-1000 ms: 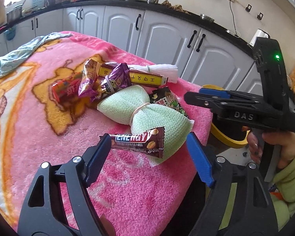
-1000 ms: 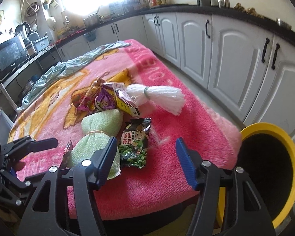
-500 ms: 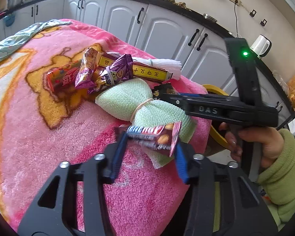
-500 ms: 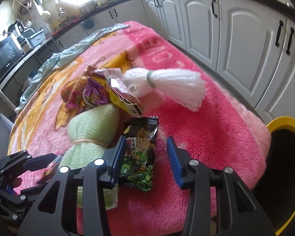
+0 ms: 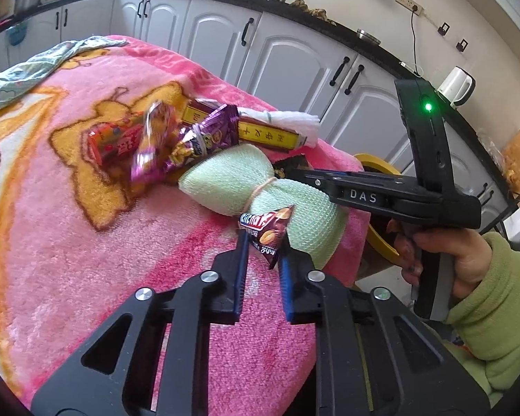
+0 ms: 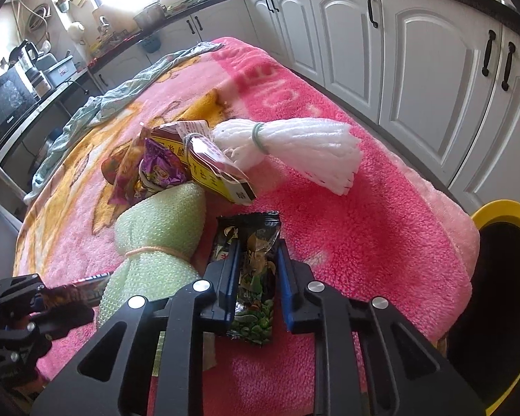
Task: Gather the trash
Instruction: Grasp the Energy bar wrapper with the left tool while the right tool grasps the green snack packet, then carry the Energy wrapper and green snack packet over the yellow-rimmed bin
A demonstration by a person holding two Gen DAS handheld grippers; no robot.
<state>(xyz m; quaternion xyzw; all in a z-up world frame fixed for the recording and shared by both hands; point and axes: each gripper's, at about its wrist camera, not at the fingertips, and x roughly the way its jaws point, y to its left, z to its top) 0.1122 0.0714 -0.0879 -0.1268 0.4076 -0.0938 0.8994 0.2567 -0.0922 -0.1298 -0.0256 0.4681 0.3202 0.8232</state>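
My left gripper is shut on a brown Energy bar wrapper, crumpled between the blue pads just above the pink blanket. My right gripper is shut on a dark green-pea snack packet that lies on the blanket. The right gripper also shows in the left wrist view, reaching over a green mesh bundle. A pile of wrappers sits behind: a red packet, purple packets, a yellow box. A yellow-rimmed bin stands past the blanket's right edge.
A white foam net bundle lies on the blanket beyond the packet. A pale green cloth lies at the far end. White kitchen cabinets run close along the right side. The left gripper shows in the right wrist view.
Both grippers have closed: the left on the Energy bar wrapper, squeezing it, and the right on the green-pea packet after moving forward over it.
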